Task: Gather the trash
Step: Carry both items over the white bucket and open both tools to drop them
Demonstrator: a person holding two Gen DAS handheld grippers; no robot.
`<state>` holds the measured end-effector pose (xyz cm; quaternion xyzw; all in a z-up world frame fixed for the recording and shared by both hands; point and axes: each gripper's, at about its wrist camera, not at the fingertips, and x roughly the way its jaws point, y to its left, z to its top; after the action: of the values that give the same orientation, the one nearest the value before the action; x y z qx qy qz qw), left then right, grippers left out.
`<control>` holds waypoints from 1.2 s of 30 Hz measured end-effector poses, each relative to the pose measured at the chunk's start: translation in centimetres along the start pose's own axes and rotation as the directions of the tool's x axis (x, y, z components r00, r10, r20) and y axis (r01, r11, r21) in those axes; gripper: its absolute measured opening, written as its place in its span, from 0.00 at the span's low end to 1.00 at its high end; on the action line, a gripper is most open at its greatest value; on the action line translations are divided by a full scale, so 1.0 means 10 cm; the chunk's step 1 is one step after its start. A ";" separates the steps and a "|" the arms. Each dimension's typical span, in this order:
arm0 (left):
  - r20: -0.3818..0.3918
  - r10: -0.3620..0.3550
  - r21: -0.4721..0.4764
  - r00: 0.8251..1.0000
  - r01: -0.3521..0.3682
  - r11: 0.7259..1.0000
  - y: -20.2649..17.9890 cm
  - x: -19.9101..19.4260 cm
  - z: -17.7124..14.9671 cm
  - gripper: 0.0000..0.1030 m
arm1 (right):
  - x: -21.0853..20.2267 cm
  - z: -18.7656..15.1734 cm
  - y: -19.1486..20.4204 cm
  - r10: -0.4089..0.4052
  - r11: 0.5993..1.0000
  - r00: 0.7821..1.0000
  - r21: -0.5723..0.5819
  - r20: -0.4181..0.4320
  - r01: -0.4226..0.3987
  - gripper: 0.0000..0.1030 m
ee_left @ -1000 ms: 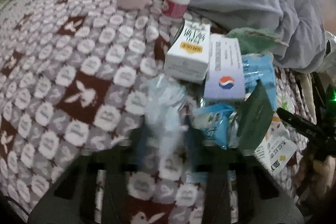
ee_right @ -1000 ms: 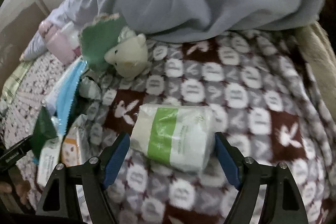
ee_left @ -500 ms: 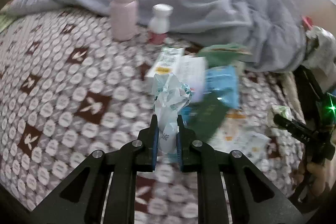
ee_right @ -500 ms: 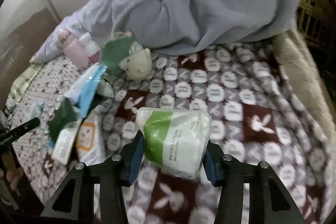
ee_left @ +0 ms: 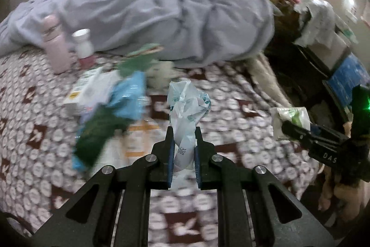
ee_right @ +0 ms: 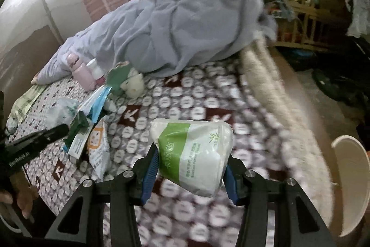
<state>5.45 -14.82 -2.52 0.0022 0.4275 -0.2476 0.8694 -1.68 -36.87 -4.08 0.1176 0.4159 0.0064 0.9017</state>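
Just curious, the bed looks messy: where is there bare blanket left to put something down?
Bare patterned blanket lies between the plush toy and the fuzzy cream edge, below the grey duvet. The wrapper pile beside the pink bottle is crowded.
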 end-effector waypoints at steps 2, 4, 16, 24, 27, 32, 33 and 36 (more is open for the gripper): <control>-0.006 -0.022 0.027 1.000 0.022 0.999 -0.21 0.05 0.01 0.12 | -0.11 -0.02 -0.12 -0.022 1.000 1.000 0.012 0.014 0.022 0.47; -0.012 -0.039 0.051 0.999 0.040 0.998 -0.40 0.10 0.02 0.12 | -0.23 -0.05 -0.27 -0.049 0.999 0.998 0.024 0.027 0.049 0.47; -0.075 -0.164 0.196 0.984 0.175 0.965 -1.65 0.42 0.06 0.12 | -0.84 -0.37 -1.38 -0.201 0.965 0.978 0.183 0.047 0.190 0.47; -0.158 -0.251 0.261 0.955 0.286 0.922 -2.51 0.74 0.03 0.12 | -1.09 -0.64 -2.14 -0.305 0.910 0.952 0.296 0.010 0.289 0.47; -0.191 -0.283 0.268 0.940 0.328 0.906 -2.76 0.85 0.02 0.12 | -1.15 -0.73 -2.38 -0.329 0.889 0.944 0.334 -0.008 0.313 0.47; -0.237 -0.312 0.294 0.920 0.374 0.880 -3.17 1.05 -0.01 0.12 | -1.18 -0.83 -2.69 -0.353 0.861 0.935 0.378 -0.035 0.339 0.47; -0.244 -0.317 0.295 0.916 0.382 0.876 -3.23 1.09 -0.01 0.12 | -1.18 -0.85 -2.74 -0.359 0.856 0.932 0.384 -0.042 0.347 0.47; -0.265 -0.338 0.303 0.903 0.411 0.860 -3.41 1.18 -0.01 0.12 | -1.17 -0.88 -2.87 -0.377 0.839 0.924 0.401 -0.058 0.367 0.47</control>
<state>-3.36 -49.78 -4.26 0.0994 0.4546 -0.4834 0.7415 -18.39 -64.20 -7.08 0.2186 0.4126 -0.2562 0.8463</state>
